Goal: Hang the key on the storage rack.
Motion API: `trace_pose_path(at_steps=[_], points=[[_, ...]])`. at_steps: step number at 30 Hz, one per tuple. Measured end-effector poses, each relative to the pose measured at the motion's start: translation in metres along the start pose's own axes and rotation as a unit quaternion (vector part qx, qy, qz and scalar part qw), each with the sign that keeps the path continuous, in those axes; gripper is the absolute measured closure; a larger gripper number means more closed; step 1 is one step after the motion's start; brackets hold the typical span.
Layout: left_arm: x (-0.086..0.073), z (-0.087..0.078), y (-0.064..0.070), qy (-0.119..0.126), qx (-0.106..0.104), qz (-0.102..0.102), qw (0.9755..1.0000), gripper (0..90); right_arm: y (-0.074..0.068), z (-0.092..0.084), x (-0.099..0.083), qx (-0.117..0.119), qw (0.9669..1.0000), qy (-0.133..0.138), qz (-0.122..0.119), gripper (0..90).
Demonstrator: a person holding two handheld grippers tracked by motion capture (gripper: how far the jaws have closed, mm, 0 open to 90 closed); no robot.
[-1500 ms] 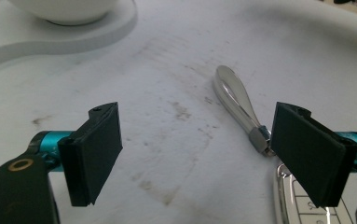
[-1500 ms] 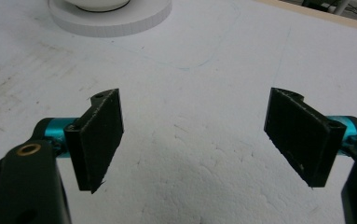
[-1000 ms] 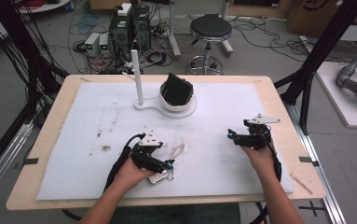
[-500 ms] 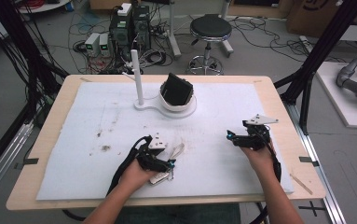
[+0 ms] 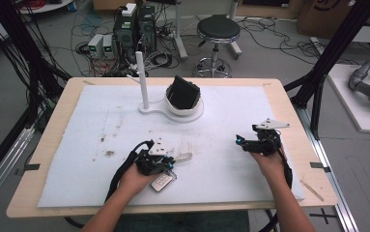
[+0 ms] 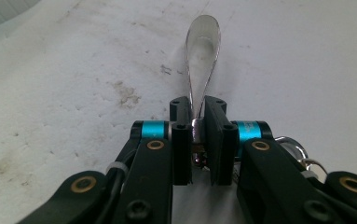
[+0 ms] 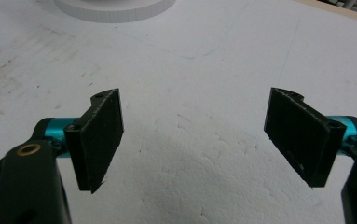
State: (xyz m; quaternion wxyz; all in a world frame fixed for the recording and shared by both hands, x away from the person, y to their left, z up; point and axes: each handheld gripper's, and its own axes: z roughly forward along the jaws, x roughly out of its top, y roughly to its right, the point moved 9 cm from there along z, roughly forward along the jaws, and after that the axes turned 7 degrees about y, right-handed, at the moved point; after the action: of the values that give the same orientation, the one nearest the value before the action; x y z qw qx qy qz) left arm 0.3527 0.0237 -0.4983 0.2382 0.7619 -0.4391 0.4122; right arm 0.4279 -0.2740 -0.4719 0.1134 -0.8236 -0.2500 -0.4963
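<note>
Forearms reach in over the white mat [image 5: 231,121]; left gripper [image 6: 197,126], low near the front edge, has just closed on the metal shoehorn's [image 6: 203,42] narrow end; right gripper [image 7: 195,135] hovers well apart, jaws wide, empty.

Both grippers [image 5: 170,162] [image 5: 240,141] were black, each with turquoise collars behind flat black pads [image 7: 99,135], brass-coloured pivot pins, small black screws, and a grey three-cornered plate on top. Black cables trailed back along the person's bare forearms.
</note>
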Motion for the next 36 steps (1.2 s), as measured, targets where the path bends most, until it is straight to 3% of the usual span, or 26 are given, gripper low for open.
trace_pose_path(at_steps=[1,2,4,5,6,12,20,25,28,30,36], points=[[0.0,0.0,0.0,0.0,0.0,0.0,1.0,81.1,0.0,0.0,0.0,0.0,1.0,0.0,0.0,19.9],[0.005,-0.006,-0.003,0.018,0.003,-0.007,0.9998,81.1,-0.001,0.0,0.0,0.002,1.0,0.001,0.001,19.9],[0.008,-0.01,-0.005,0.027,0.004,-0.011,0.9996,81.2,-0.001,0.0,0.0,0.0,1.0,0.001,0.003,19.9],[0.014,-0.018,-0.011,0.047,0.012,-0.02,0.9986,81.2,-0.001,-0.001,0.0,0.001,1.0,0.0,0.003,19.9],[0.014,-0.018,-0.011,0.047,0.012,-0.02,0.9986,81.2,-0.001,-0.001,0.0,0.001,1.0,0.0,0.003,19.9],[0.028,-0.044,-0.032,0.096,0.044,-0.042,0.9935,81.2,-0.003,0.0,0.0,0.001,1.0,-0.003,0.0,19.9],[0.041,-0.076,-0.07,0.139,0.105,-0.067,0.9825,81.2,-0.003,0.002,0.0,0.0,1.0,-0.004,-0.002,19.9],[0.048,-0.087,-0.091,0.163,0.139,-0.081,0.9734,81.2,0.0,0.005,-0.001,-0.004,1.0,-0.006,0.003,19.9],[0.056,-0.094,-0.103,0.176,0.157,-0.079,0.9685,81.2,0.002,0.005,-0.003,-0.005,0.9999,-0.011,0.01,19.9],[0.058,-0.095,-0.105,0.175,0.158,-0.077,0.9688,81.2,0.002,0.005,-0.003,-0.004,0.9999,-0.012,0.01,19.9],[0.068,-0.097,-0.117,0.173,0.18,-0.071,0.9656,81.2,0.002,0.006,-0.003,-0.003,0.9999,-0.011,0.011,19.9]])
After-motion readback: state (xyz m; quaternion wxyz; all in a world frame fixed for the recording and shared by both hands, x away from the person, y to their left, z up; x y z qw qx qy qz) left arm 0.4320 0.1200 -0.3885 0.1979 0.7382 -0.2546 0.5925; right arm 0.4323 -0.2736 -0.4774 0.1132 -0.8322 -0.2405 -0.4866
